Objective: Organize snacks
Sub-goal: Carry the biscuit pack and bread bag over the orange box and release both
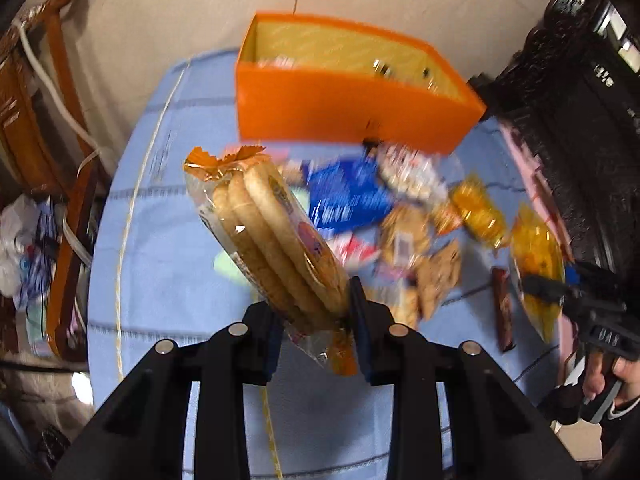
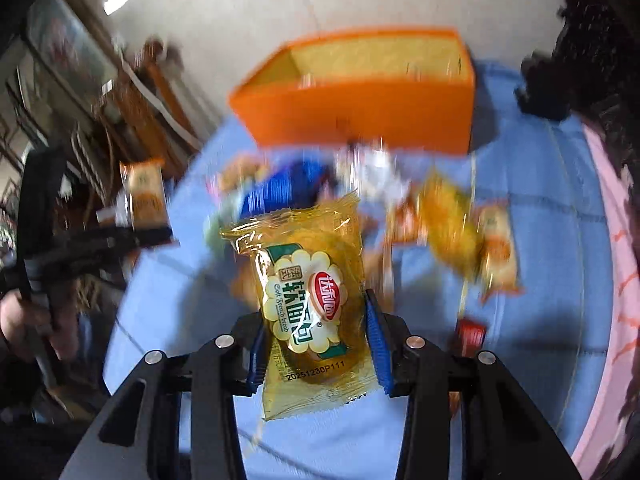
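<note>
Left claw: the left claw (image 1: 312, 312) is clamping the lower end of a clear plastic sleeve of round tan biscuits (image 1: 272, 236), holding it tilted above the blue cloth-covered tabletop (image 1: 168, 248).
Right claw: the right claw (image 2: 316, 344) is pinching a yellow crinkly packet of soft French bread (image 2: 312, 280) by its sides, lifted off the tabletop.
Box: the open orange cardboard box (image 1: 344, 104) is standing at the far end, just behind a loose pile of wrapped snacks (image 1: 400, 216).
Biscuit handling: I'm judging the sleeve light but brittle; an end grip is letting it lever, so mid-stack would be steadier.
Bread handling: soft, squashable, slippery film; a gentle hold across the loaf looks right.
Blur: the background is smearing, so the smaller wrappers are unreadable.
</note>
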Demonstrator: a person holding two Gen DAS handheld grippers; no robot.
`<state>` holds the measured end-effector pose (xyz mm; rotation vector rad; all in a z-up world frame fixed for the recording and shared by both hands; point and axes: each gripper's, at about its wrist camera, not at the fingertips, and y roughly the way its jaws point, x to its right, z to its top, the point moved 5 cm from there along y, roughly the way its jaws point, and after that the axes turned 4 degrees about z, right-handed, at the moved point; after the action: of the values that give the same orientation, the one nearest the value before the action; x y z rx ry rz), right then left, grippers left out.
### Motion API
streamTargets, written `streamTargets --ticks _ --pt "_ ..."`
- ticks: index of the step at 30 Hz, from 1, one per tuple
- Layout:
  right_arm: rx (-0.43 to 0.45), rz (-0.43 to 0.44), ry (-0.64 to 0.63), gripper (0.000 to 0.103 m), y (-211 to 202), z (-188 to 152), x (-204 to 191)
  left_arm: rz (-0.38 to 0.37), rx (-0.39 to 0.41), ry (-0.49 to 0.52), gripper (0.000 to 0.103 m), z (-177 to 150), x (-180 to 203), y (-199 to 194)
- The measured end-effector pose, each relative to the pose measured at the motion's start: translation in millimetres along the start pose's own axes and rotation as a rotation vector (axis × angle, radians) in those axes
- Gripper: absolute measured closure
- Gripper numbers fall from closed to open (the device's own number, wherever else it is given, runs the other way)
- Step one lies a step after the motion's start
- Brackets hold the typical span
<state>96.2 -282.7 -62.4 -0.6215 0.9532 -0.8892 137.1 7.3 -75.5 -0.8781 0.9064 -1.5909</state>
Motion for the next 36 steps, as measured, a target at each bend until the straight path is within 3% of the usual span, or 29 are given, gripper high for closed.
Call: streamTargets --ticks 7,13,18,19,20,21,22,23,25,31,36 --pt "0.233 -0.037 0.05 0.061 -18 122 19 -0.042 0.122 0.042 0.074 107 18 -9" --pt "0.258 -0.063 0.103 0.061 16 191 43 -0.06 0.134 0.022 0.073 194 29 20" --pt "0.253 -0.11 0.13 0.061 45 217 62 -0.048 0.116 -0.006 0.071 230 33 47" --pt "0.248 -0.105 0.14 0.06 50 218 65 -0.041 0.111 -0.012 0.068 234 33 52" --pt "0.246 -0.107 0.146 0.058 53 221 69 -0.033 0.107 -0.017 0.051 235 33 55" --pt "0.243 -0.112 0.147 0.058 55 224 70 -0.006 0.114 -0.029 0.019 238 32 58" --pt "0.245 -0.118 0.147 0.049 55 226 71 0.025 0.137 -0.042 0.007 239 30 56" --pt "0.26 -0.123 0.147 0.036 53 226 72 0.044 0.164 -0.049 0.004 240 30 54" --pt "0.309 -0.14 0.144 0.027 43 226 72 0.033 0.197 -0.046 0.004 238 29 48" --pt "0.314 -0.107 0.158 0.023 26 202 73 0.044 0.156 -0.055 0.004 210 17 43" --pt "0.296 -0.14 0.167 0.016 8 150 76 0.033 0.144 -0.069 0.004 166 4 30"
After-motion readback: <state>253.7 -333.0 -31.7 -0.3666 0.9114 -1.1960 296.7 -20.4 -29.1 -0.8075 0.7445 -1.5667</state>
